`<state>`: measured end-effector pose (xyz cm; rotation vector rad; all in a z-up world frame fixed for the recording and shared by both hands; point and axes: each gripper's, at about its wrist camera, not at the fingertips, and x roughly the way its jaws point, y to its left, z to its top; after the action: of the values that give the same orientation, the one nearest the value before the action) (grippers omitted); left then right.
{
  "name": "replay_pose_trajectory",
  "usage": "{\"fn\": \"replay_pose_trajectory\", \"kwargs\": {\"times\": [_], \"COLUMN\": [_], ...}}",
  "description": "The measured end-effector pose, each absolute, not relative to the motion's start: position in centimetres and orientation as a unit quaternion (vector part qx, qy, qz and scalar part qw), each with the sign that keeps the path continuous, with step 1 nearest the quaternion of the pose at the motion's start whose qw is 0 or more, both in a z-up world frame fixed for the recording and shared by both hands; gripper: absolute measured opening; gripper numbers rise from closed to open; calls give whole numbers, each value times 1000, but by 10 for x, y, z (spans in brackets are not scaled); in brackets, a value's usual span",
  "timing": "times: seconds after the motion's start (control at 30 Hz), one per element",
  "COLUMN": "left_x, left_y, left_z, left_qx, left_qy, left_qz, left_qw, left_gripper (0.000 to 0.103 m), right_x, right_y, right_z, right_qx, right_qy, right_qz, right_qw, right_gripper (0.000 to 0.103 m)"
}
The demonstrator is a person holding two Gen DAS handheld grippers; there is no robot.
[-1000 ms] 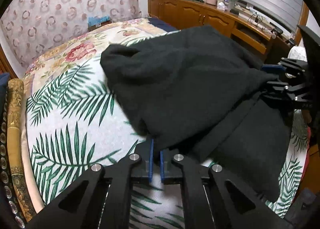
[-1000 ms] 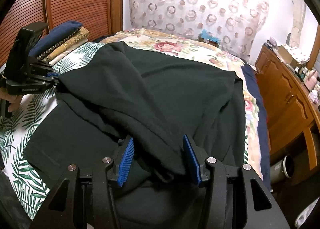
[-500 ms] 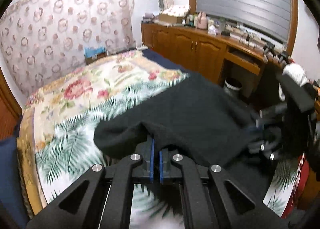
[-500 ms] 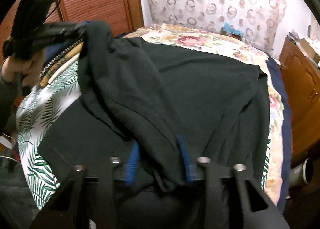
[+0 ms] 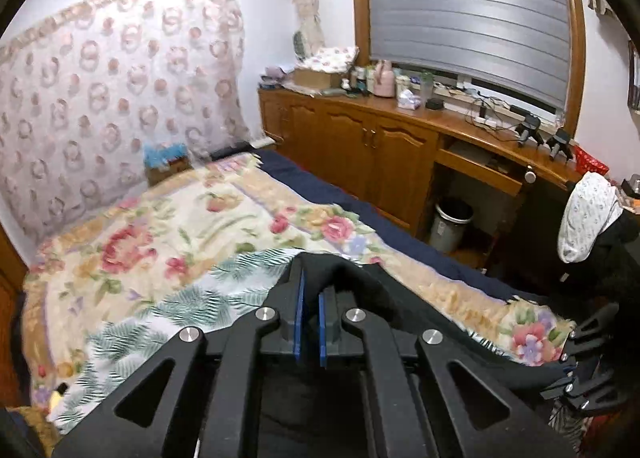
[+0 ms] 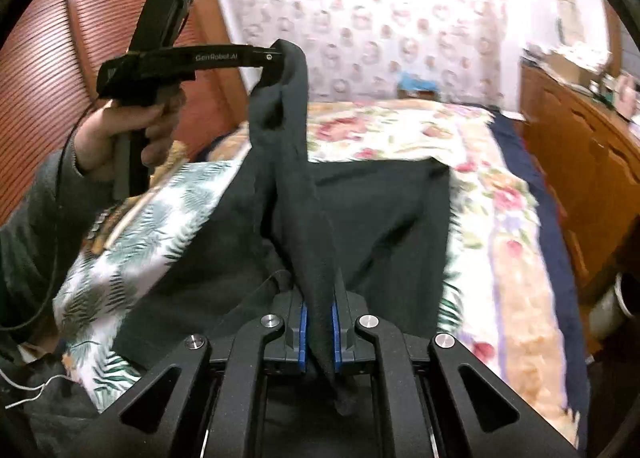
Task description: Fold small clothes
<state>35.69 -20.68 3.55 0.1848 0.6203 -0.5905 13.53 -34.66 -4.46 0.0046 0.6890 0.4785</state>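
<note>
Both grippers clamp black garment (image 6: 384,218): left gripper (image 6: 276,56) lifts corner high, right gripper (image 6: 319,332), jaws just closing, pins edge near bed (image 6: 500,226) front, stretching cloth for fold.

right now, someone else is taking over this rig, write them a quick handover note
Left tongs: shut on an edge of the black garment, lifted high.
Right tongs: jaws just closed on a fold of the same garment, near its front edge.
The rest of the garment lies on the floral bedspread.
Done: both edges gripped and raised.
Left: carry the fold over, lay it flat, finish folding.
</note>
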Motion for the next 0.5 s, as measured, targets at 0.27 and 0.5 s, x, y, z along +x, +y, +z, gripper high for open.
{"fn": "replay_pose_trajectory", "kwargs": {"times": [0.27,0.5], "left_x": [347,323], "left_y": [-211,-186], "left_z": [11,4], "left_qx": [111,106], "left_qy": [325,335], "left_qz": [-300,-298], "left_qw": [890,887], "left_gripper": [54,81], "right_x": [131,115], "right_y": [-346,-323], "right_z": [-60,-39], "right_qx": [-18,-19], "right_qy": [360,334], "right_qz": [141,162], "right_qw": [922,928], "right_gripper": [20,24]}}
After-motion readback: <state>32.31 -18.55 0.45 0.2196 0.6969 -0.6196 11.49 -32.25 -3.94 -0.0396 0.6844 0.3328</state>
